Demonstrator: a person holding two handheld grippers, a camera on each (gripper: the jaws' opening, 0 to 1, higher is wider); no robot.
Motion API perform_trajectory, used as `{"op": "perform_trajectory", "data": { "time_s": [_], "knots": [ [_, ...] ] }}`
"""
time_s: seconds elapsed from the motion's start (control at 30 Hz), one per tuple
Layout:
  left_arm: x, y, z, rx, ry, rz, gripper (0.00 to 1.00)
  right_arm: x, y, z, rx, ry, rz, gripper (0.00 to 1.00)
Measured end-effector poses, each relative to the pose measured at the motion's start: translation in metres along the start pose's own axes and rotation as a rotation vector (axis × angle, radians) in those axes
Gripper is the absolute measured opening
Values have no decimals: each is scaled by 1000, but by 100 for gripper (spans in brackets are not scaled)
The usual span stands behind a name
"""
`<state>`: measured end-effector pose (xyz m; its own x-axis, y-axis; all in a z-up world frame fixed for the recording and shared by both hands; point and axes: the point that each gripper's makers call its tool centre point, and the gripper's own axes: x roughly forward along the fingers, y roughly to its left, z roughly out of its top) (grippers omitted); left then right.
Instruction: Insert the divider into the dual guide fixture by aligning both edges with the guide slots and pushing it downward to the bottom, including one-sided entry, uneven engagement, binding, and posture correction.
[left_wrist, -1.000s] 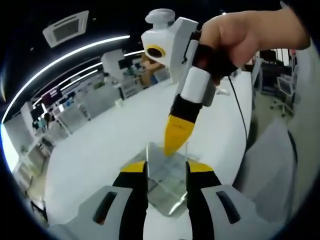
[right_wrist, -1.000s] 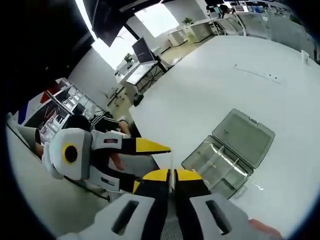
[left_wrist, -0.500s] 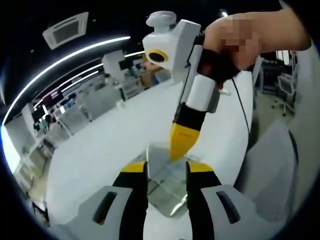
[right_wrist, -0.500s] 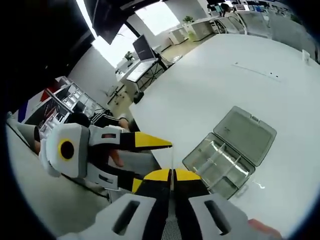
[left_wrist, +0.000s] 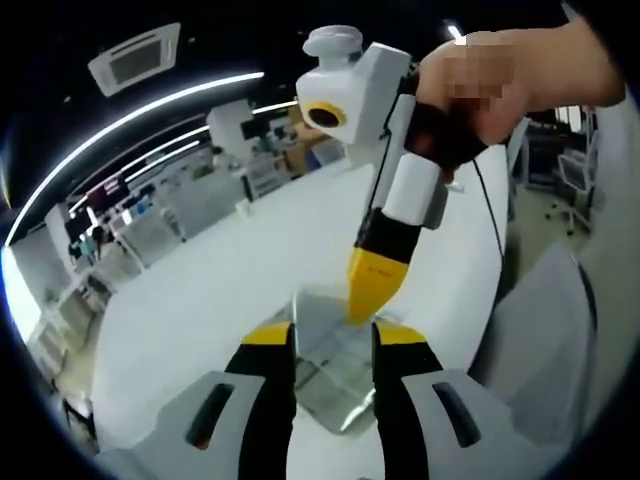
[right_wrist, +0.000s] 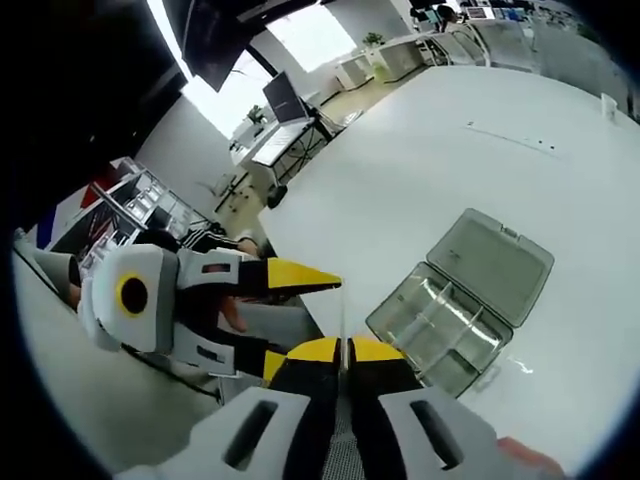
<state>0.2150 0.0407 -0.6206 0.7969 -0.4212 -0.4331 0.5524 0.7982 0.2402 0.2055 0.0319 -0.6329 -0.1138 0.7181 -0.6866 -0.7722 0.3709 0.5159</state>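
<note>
A clear thin divider (left_wrist: 322, 318) stands upright between the yellow-tipped jaws of my left gripper (left_wrist: 335, 338), which press on its two side edges. My right gripper (left_wrist: 368, 300) comes down from the upper right and pinches the divider's top edge. In the right gripper view the divider (right_wrist: 343, 318) is an edge-on sliver rising from my shut right gripper (right_wrist: 345, 350), with my left gripper (right_wrist: 300, 320) around it from the left. The fixture, a clear compartment box (right_wrist: 440, 320) with its lid (right_wrist: 490, 265) laid open, rests on the white table beyond and apart from the divider; the box (left_wrist: 338, 405) shows through the pane.
The white table (right_wrist: 450, 170) stretches far beyond the box, its near edge running just left of my grippers. A thin black cable (left_wrist: 485, 230) lies across it. A person in dark clothes (right_wrist: 215, 245) sits past the table edge. Office desks and monitors stand far behind.
My right gripper has drifted slightly up and to the right in the left gripper view, staying on the divider's top edge. The box has not moved.
</note>
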Motion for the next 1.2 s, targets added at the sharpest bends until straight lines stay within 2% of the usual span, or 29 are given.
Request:
{"op": "perform_trajectory", "data": {
  "time_s": [0.43, 0.77, 0.97, 1.2],
  "knots": [
    [0, 4, -2, -66, 7, 13, 26, 0, 2, -1, 50, -74, 27, 0],
    [0, 2, -2, -93, -1, 12, 27, 0, 2, -1, -4, -84, 13, 0],
    [1, 1, -1, -68, -7, 3, 28, -3, 1, 0, -25, -75, 12, 0],
    [0, -4, -2, -47, -2, -34, 39, -7, 2, 7, -56, -77, 6, 0]
  ]
}}
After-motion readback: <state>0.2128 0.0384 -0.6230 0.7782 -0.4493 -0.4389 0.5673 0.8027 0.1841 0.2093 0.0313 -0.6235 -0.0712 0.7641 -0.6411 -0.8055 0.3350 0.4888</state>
